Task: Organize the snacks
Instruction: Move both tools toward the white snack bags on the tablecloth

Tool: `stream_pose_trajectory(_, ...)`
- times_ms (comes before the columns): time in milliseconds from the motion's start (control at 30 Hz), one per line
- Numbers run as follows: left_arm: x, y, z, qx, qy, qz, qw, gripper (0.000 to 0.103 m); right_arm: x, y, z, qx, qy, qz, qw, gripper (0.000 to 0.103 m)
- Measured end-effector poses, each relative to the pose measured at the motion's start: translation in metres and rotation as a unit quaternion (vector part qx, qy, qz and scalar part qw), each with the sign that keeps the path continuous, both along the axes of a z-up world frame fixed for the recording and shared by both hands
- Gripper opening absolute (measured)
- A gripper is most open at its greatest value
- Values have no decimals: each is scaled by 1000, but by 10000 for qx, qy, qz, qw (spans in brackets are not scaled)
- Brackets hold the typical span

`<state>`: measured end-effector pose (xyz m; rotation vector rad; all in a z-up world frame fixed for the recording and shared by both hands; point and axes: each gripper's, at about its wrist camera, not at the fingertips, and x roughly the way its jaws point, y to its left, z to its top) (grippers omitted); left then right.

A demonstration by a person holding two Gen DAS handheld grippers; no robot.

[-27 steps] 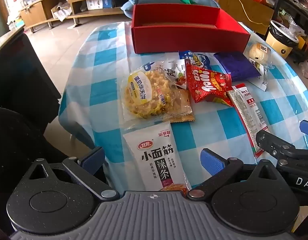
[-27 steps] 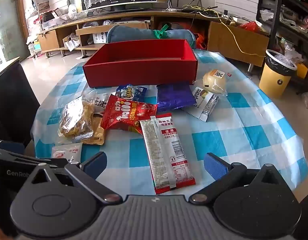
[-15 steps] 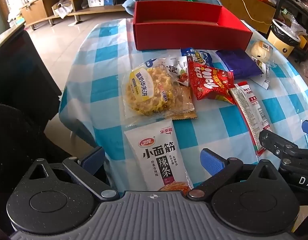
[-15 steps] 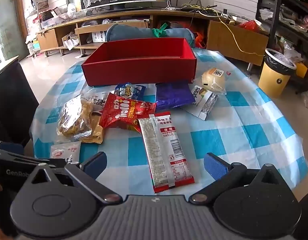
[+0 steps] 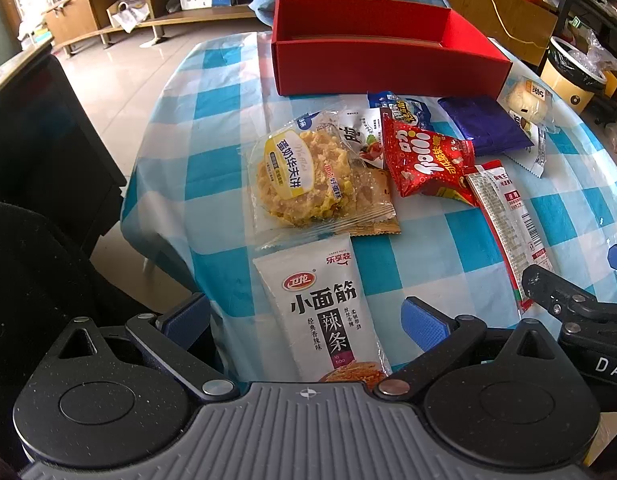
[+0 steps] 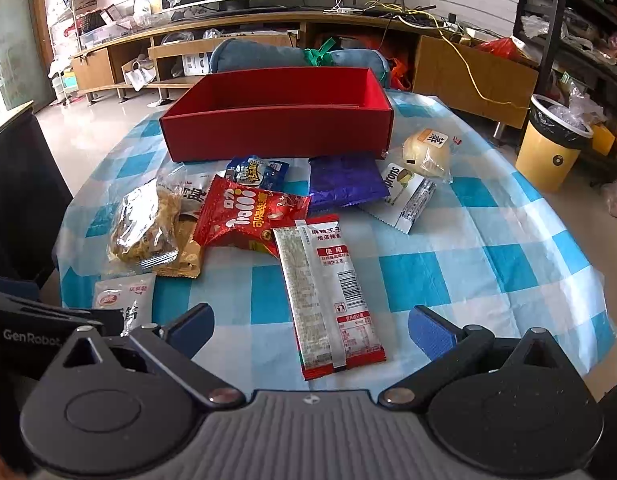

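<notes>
Both the left gripper [image 5: 306, 318] and the right gripper [image 6: 310, 326] hang with jaws wide apart and empty over the checked tablecloth [image 6: 488, 240], where snack packets lie loose in front of the empty red box [image 6: 276, 128]. The white spicy-strip pouch [image 5: 324, 308] lies flat between the left jaws, the long red-edged packet [image 6: 328, 296] between the right. Both look light, limp and slick (the waffle pack [image 5: 300, 176] surely crushes), so pinching across a sealed end seems safest.
</notes>
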<state>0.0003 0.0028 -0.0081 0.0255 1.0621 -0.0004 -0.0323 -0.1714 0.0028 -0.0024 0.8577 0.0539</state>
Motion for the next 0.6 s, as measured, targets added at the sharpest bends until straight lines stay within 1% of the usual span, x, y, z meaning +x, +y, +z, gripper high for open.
stream_pose_trajectory(600,0,-1,1,9,1,-26,10000,102,2,0,-3,-14,58,7,10000,100)
